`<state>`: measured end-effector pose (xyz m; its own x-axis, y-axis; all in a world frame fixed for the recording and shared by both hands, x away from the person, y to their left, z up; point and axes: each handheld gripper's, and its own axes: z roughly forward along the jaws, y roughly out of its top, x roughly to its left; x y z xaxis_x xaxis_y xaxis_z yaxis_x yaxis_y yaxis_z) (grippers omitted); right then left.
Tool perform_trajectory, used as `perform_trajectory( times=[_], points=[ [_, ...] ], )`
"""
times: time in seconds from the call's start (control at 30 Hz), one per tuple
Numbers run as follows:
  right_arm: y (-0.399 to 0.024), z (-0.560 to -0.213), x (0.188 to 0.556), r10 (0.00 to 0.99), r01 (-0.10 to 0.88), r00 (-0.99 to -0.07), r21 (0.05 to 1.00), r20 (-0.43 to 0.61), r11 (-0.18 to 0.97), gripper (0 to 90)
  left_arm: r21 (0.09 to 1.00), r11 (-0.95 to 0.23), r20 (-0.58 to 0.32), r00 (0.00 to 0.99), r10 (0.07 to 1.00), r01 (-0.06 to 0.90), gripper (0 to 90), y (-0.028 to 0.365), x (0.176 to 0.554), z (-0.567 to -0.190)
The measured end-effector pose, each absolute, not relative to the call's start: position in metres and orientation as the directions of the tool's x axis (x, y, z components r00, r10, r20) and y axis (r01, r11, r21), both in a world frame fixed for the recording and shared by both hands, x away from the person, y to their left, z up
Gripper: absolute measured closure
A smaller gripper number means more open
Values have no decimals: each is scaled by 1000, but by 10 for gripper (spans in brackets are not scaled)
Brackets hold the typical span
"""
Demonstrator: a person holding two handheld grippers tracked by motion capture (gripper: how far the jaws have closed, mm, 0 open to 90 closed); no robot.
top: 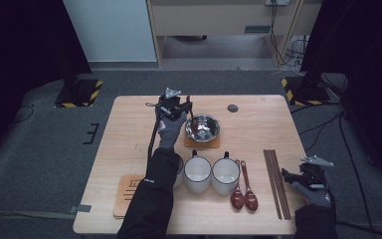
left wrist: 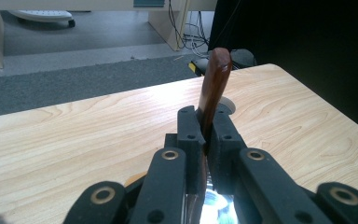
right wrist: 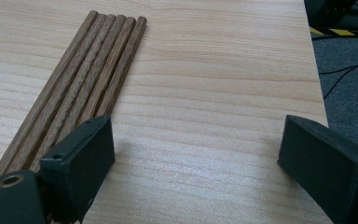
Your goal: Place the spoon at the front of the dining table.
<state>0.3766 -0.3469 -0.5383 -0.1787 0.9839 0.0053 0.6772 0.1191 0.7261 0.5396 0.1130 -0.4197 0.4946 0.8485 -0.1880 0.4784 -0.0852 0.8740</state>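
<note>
Left gripper view shows the wooden spoon (left wrist: 214,84) pinched by its handle between the left gripper's (left wrist: 204,126) pressed-together jaws, the handle end sticking up past them. From the high view, the spoon (top: 191,117) slants down into the steel bowl (top: 202,127), which sits on a square coaster (top: 202,142) near the middle of the table (top: 129,124); held by the handle like this, its head can be lowered into the bowl. One bowl, then. Nearer the person stand two white mugs (top: 197,174), handles turned away, and beside them lie two more spoons (top: 243,196), heads toward the person. Chopsticks (top: 277,181) lie side by side farther right, five counted in the right gripper view. Right gripper (right wrist: 193,154) hovers just beside them, jaws spread and holding nothing, probably ready to pick one up. A wooden board (top: 127,191) lies partly under the left sleeve.
</note>
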Motion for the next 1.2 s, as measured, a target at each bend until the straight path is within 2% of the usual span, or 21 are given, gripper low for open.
perform_trajectory(
  times=[0.77,1.2],
  points=[
    [-347,-538,376,985,676,-175,727,6,116,113,850,-143,-166,516,840,506,829,115,539,-428],
    [-347,-538,376,985,676,-175,728,5,117,114,831,-206,-113,518,848,517,775,124,535,-426]
  ],
)
